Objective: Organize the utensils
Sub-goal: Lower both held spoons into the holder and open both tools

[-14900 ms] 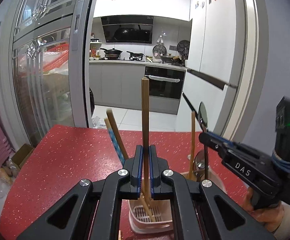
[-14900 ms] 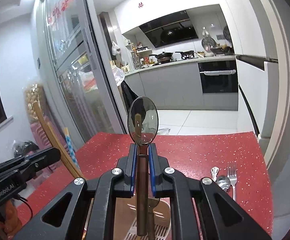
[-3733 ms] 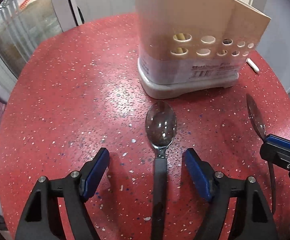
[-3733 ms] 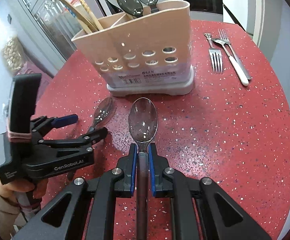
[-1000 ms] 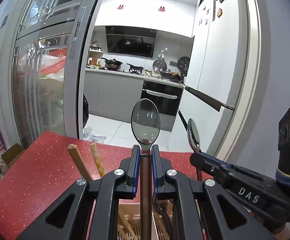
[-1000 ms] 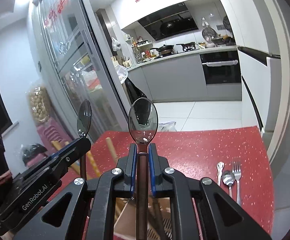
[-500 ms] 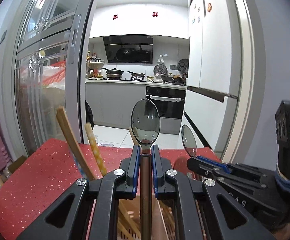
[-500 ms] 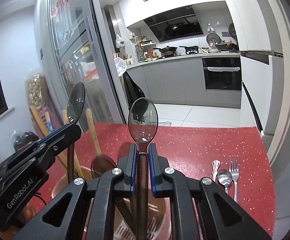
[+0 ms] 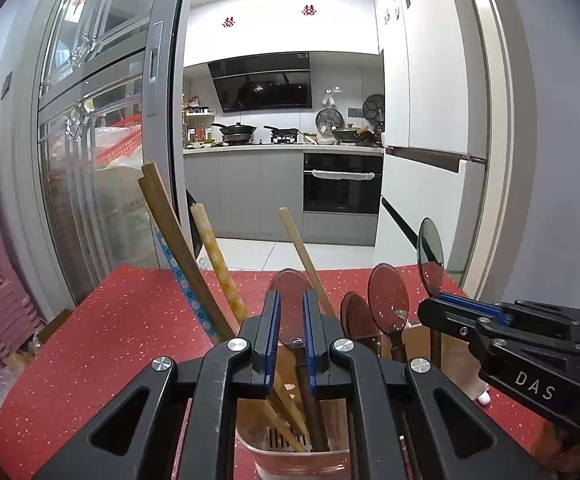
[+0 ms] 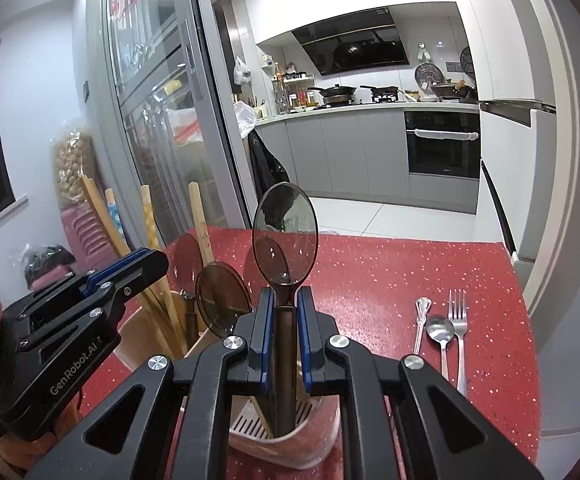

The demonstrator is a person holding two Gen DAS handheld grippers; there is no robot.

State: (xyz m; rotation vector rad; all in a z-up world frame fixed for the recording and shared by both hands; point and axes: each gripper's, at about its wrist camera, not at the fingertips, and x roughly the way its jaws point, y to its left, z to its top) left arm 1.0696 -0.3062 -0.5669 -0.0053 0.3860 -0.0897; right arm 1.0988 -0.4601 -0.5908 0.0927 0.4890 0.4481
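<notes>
A dark spoon [image 10: 284,240] is clamped upright in the right gripper [image 10: 283,336], its handle lowered into the utensil holder [image 10: 322,436]. A second spoon [image 9: 290,300] is clamped in the left gripper [image 9: 290,336] over the holder. A collision with the chopsticks [image 9: 177,248] is judged possible. Beyond the holder, the red table [image 10: 390,280] lies open; forks [image 10: 458,320] lie right.

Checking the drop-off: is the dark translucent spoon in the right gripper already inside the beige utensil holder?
Partly in: the dark translucent spoon stands upright, handle down inside the beige utensil holder, clamped by the right gripper.
</notes>
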